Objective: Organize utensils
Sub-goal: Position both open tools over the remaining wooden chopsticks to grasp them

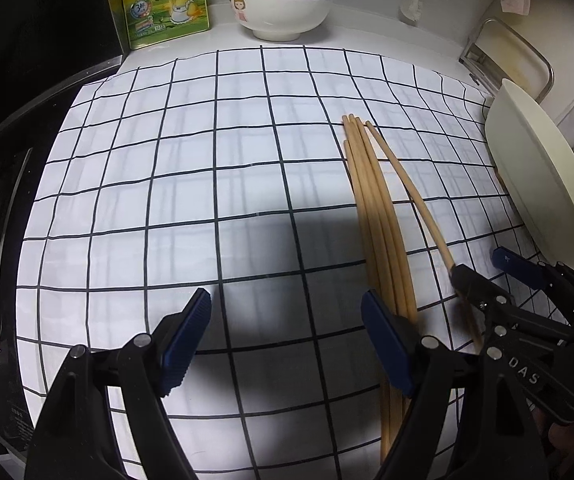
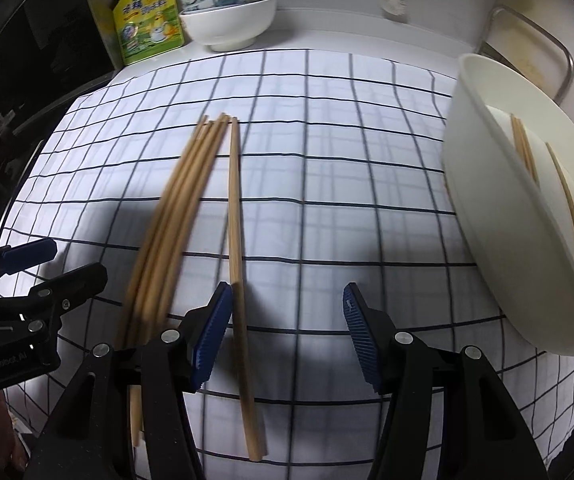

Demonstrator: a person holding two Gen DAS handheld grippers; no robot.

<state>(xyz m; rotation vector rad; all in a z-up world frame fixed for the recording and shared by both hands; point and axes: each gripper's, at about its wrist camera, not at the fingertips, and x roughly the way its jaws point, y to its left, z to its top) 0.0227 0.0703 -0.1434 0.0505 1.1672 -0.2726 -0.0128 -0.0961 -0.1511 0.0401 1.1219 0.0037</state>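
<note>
A bundle of several wooden chopsticks (image 1: 375,208) (image 2: 167,220) lies on the checked cloth (image 1: 207,184). One chopstick (image 2: 236,220) (image 1: 407,188) lies apart, just right of the bundle. My right gripper (image 2: 287,332) (image 1: 483,272) is open over that single chopstick, which runs between the jaws close beside the left pad (image 2: 211,336). My left gripper (image 1: 287,340) (image 2: 47,268) is open with only cloth between its fingers; the bundle passes under its right finger (image 1: 387,344). A tilted cream basin (image 2: 487,208) (image 1: 535,184) at the right holds a few more chopsticks (image 2: 525,152).
At the back stand a yellow-green seasoning pouch (image 1: 167,4), stacked bowls (image 1: 281,4) and a white brush (image 1: 411,6). A metal rack (image 1: 507,56) sits behind the basin. A dark stove (image 1: 3,200) borders the cloth on the left.
</note>
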